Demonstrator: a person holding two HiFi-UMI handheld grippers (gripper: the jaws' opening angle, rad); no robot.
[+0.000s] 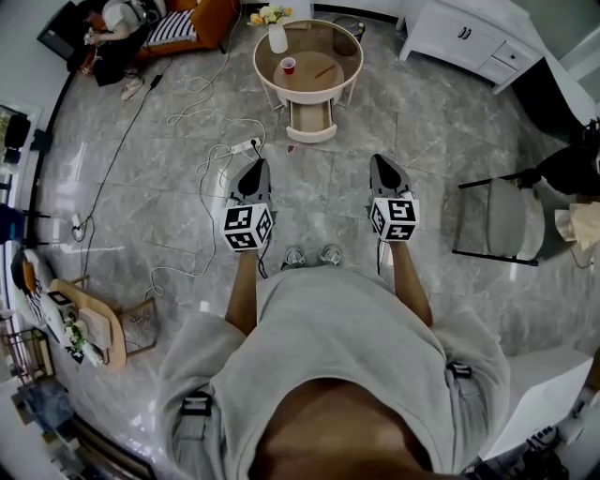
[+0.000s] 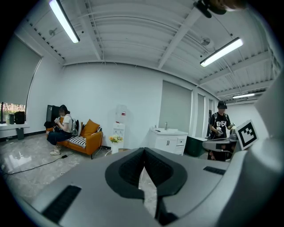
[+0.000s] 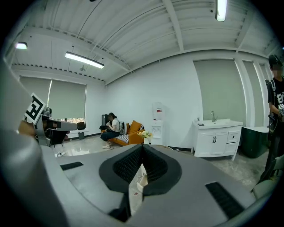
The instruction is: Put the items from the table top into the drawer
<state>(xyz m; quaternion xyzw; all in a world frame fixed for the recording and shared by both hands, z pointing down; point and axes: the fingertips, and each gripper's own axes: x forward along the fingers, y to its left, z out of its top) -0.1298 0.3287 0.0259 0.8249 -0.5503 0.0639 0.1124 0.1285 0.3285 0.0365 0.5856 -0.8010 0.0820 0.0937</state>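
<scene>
The round glass-topped table [image 1: 349,42] stands a few steps ahead on the marble floor. On it are a red cup [image 1: 288,65], a white vase of flowers [image 1: 277,37] and a thin brown stick [image 1: 323,71]. Its white drawer [image 1: 310,117] is pulled open toward me. My left gripper [image 1: 255,166] and right gripper [image 1: 380,161] are held side by side at waist height, pointing at the table and well short of it. Both are shut with nothing between the jaws, as the left gripper view [image 2: 143,150] and the right gripper view [image 3: 142,147] also show.
A power strip with white cables [image 1: 246,145] lies on the floor between me and the table, left of my path. A grey chair [image 1: 502,220] stands at the right and a white cabinet [image 1: 469,37] at the back right. A person sits on an orange sofa [image 1: 192,23] at the back left.
</scene>
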